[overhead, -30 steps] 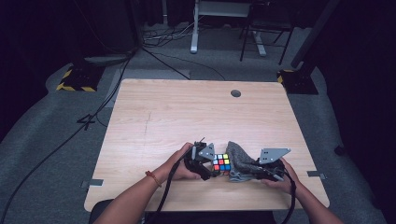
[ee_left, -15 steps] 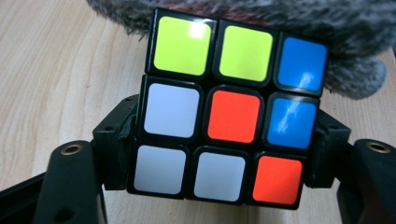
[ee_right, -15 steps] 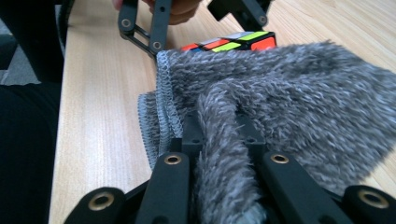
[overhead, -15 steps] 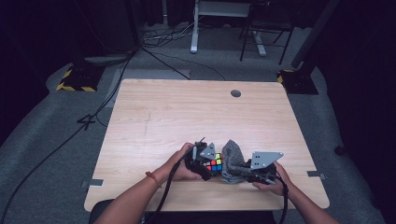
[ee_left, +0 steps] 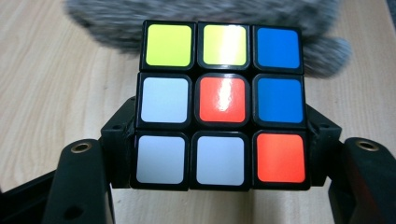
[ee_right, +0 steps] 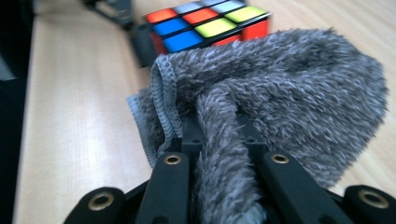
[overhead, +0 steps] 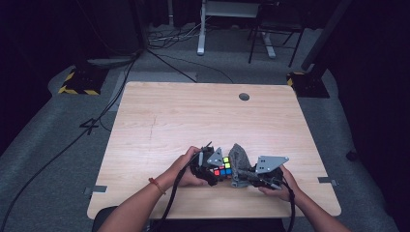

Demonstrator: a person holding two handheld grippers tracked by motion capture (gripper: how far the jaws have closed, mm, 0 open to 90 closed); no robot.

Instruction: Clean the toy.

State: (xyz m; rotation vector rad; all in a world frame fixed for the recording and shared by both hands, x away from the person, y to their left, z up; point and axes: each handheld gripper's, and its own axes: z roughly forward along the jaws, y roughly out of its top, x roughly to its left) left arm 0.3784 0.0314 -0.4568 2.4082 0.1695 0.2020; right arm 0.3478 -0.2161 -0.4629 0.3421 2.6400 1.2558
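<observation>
Gripping cube (overhead: 222,166) in your left claw (overhead: 211,170) and cloth (overhead: 238,157) in your right claw (overhead: 240,174), you're near the surface (overhead: 193,116) front edge, open room beyond.

Wooden table (overhead: 159,121) on grey carpet (overhead: 53,145), dark room, cables (overhead: 164,58) behind
</observation>
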